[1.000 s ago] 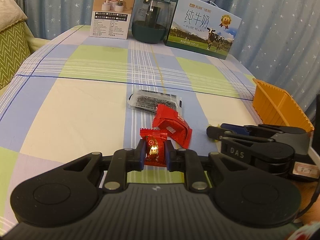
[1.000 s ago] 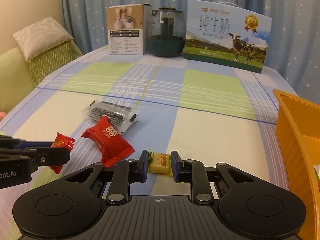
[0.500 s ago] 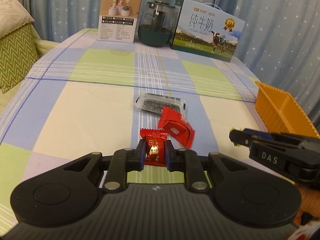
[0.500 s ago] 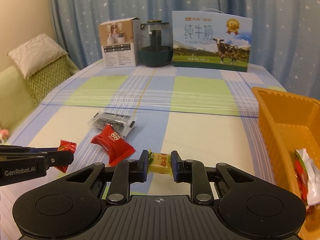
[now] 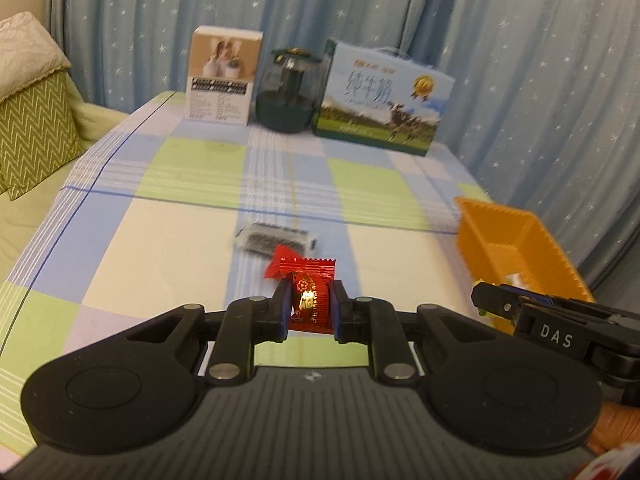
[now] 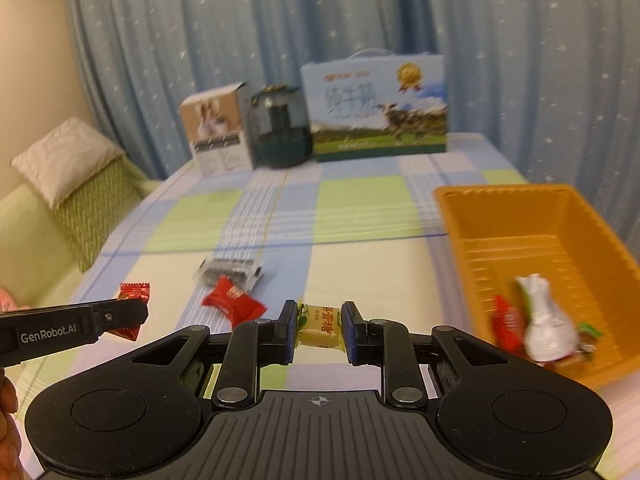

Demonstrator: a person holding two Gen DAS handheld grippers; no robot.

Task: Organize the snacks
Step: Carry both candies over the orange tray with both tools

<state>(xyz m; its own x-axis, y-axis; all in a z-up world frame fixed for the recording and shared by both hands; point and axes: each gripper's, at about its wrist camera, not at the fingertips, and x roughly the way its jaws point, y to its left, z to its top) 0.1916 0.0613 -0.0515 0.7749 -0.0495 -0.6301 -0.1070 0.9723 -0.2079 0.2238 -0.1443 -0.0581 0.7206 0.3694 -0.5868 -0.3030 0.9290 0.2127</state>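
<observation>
My left gripper (image 5: 309,307) is shut on a red foil candy (image 5: 308,302) and holds it above the checked tablecloth; it also shows in the right wrist view (image 6: 132,312). My right gripper (image 6: 320,326) is shut on a yellow candy (image 6: 320,325), held above the table left of the orange tray (image 6: 532,216). The tray holds a white packet (image 6: 544,320) and a red packet (image 6: 506,322). A larger red candy (image 6: 232,304) and a black-and-clear packet (image 6: 230,272) lie on the cloth mid-table.
At the table's far end stand a white product box (image 5: 222,76), a dark glass pot (image 5: 288,96) and a blue milk carton box (image 5: 380,100). A green sofa with cushions (image 6: 64,184) is to the left. Blue star curtains hang behind.
Both grippers have risen with their candies and the views have tilted up. The right gripper has moved toward the orange tray, which now shows its inside.
</observation>
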